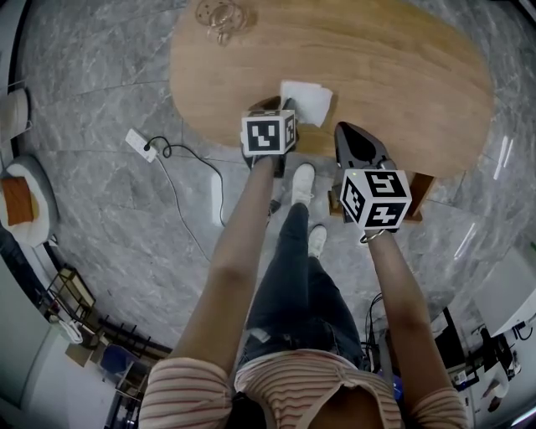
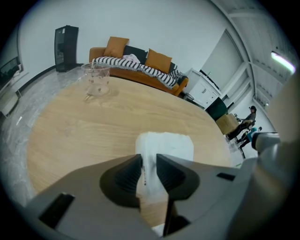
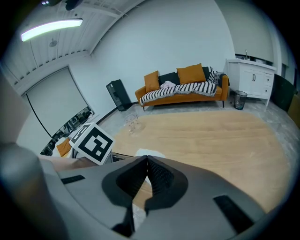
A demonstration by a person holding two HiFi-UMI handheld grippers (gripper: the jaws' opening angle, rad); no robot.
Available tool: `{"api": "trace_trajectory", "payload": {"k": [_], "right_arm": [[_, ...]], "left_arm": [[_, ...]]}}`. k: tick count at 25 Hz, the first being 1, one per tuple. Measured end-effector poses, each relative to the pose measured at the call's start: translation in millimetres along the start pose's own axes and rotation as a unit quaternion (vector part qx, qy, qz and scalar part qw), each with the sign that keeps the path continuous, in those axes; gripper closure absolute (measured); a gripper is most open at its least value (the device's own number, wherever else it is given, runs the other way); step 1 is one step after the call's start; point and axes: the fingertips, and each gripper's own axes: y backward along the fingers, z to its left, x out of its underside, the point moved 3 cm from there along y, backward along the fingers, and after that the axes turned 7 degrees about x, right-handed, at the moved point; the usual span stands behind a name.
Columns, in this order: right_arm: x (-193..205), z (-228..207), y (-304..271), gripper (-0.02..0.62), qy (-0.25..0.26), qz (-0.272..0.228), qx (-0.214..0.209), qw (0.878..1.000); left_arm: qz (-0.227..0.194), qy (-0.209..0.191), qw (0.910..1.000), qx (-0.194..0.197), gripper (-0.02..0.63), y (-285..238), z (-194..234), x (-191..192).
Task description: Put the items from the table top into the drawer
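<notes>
Matt wooden table, clear glass jug, glossy marble floor.

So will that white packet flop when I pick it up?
Probably: the packet looks soft and round-cornered, so it may sag if pinched at one edge. Lying flat, it shouldn't roll. It seems thin, so likely light.

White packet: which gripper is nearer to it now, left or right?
Left. The left gripper hangs right over the white packet, jaws apart with it showing between them. The right gripper sits off to its side near the table edge, jaws together.
</notes>
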Motion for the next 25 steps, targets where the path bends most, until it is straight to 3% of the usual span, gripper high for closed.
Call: {"api": "trace_trajectory", "payload": {"k": [9,25], "right_arm": [[3.3,-2.0,3.4,0.588,0.000,0.004,0.011,1.000],[-15.6,-1.3,53.4,0.587,-0.001,-0.035,0.032,0.999]], "left_arm": [[-0.018,0.036,0.9992,0.003,0.569,9.7,4.5,0.5],[-0.075,0.044,0.9949,0.052,0.581,66.6,-39.3,-13.2]]}}
